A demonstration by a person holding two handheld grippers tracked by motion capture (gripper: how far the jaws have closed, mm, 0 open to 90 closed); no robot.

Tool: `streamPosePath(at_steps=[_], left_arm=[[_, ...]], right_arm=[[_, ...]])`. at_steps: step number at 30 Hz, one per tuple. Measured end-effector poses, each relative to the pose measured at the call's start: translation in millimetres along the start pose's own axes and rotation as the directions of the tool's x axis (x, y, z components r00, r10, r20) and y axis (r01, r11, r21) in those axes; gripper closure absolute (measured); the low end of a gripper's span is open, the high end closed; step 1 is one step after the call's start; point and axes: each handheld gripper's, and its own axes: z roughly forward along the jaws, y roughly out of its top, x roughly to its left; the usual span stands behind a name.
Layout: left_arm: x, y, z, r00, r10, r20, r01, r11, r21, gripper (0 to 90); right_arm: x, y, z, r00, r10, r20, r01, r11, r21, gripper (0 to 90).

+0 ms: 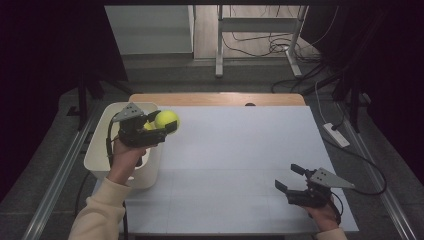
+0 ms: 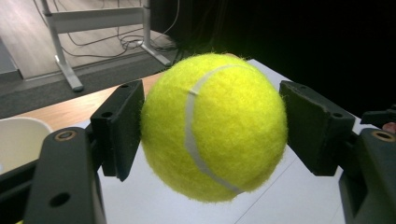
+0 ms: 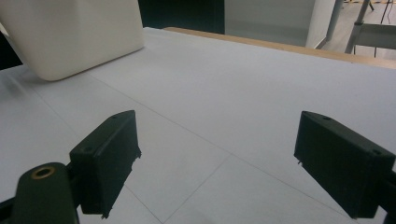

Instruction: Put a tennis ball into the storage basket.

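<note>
A yellow tennis ball (image 1: 167,120) (image 2: 214,126) is clamped between the two black jaws of my left gripper (image 1: 165,122) (image 2: 212,128), held in the air above the right rim of a white bin (image 1: 102,145). Another yellow ball (image 1: 148,126) peeks out behind the jaws inside the bin. My right gripper (image 1: 290,178) (image 3: 219,163) rests low over the white table sheet (image 1: 235,150) at the near right, jaws wide open with nothing between them.
The white bin (image 3: 74,37) stands at the table's left edge. A wooden strip (image 1: 215,99) runs along the far edge. Beyond are a desk frame (image 1: 260,35), floor cables and a power strip (image 1: 336,135) to the right.
</note>
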Motion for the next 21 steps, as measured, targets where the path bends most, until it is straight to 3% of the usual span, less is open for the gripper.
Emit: streamPosePath(at_steps=[21], left_arm=[[25.8, -6.8, -15.2, 0.9951, -0.034, -0.093, 0.035, 0.9993, 0.009, 27.3]], right_arm=[[-0.6, 0.0, 1.3, 1.0, 0.001, -0.002, -0.001, 1.0, 0.002, 13.9]])
